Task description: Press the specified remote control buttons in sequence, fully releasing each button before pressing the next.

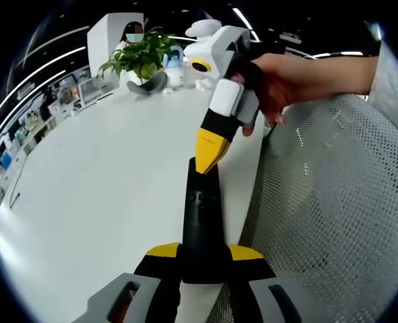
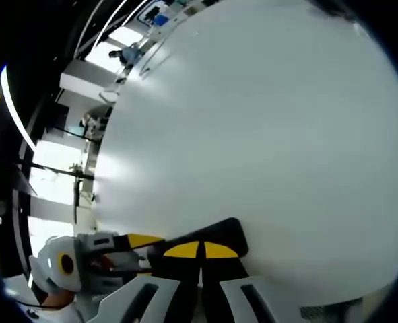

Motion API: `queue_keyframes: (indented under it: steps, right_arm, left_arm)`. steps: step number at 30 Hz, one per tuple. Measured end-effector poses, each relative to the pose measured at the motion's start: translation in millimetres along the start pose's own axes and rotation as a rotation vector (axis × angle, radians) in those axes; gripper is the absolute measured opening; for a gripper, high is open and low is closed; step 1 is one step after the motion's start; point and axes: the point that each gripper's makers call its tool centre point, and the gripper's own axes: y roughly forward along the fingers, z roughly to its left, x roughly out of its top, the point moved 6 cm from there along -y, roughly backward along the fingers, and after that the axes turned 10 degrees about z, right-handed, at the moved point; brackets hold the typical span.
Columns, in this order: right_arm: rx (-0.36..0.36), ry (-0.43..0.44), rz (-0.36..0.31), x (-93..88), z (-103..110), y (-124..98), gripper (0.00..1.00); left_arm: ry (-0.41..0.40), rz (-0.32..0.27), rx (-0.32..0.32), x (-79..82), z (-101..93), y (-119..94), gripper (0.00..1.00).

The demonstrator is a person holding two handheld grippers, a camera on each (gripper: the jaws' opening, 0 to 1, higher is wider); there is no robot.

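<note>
A long black remote control (image 1: 202, 215) points away from me over the white table (image 1: 104, 175). My left gripper (image 1: 204, 252) is shut on its near end, one yellow-tipped jaw on each side. A hand brings my right gripper (image 1: 205, 163) down from above, jaws shut, with its yellow tip touching the remote's far end. In the right gripper view, the shut yellow tips of my right gripper (image 2: 200, 250) rest on the remote control (image 2: 227, 232). The left gripper (image 2: 139, 241) grips it from the left.
A grey perforated metal surface (image 1: 333, 202) borders the table on the right. At the table's far end stand a potted plant (image 1: 139, 59) and small white figures (image 1: 202, 28). Shelves and ceiling lights lie beyond the table edge (image 2: 101, 134).
</note>
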Motion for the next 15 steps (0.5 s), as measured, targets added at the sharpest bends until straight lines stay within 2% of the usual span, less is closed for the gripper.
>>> queue_keyframes:
  steps: [5, 9, 15]
  right_arm:
    - [0.015, -0.004, -0.003, 0.8, 2.2, 0.3, 0.00]
    - [0.049, 0.016, -0.032, 2.8, 4.0, -2.2, 0.00]
    - [0.032, 0.018, -0.030, 2.6, 3.7, -0.4, 0.00]
  left_arm:
    - [0.004, -0.004, -0.002, 0.6, -0.6, 0.3, 0.25]
    - [0.004, -0.004, -0.002, 0.6, -0.9, 0.2, 0.25]
    - [0.005, -0.003, -0.001, 0.6, -1.3, 0.2, 0.25]
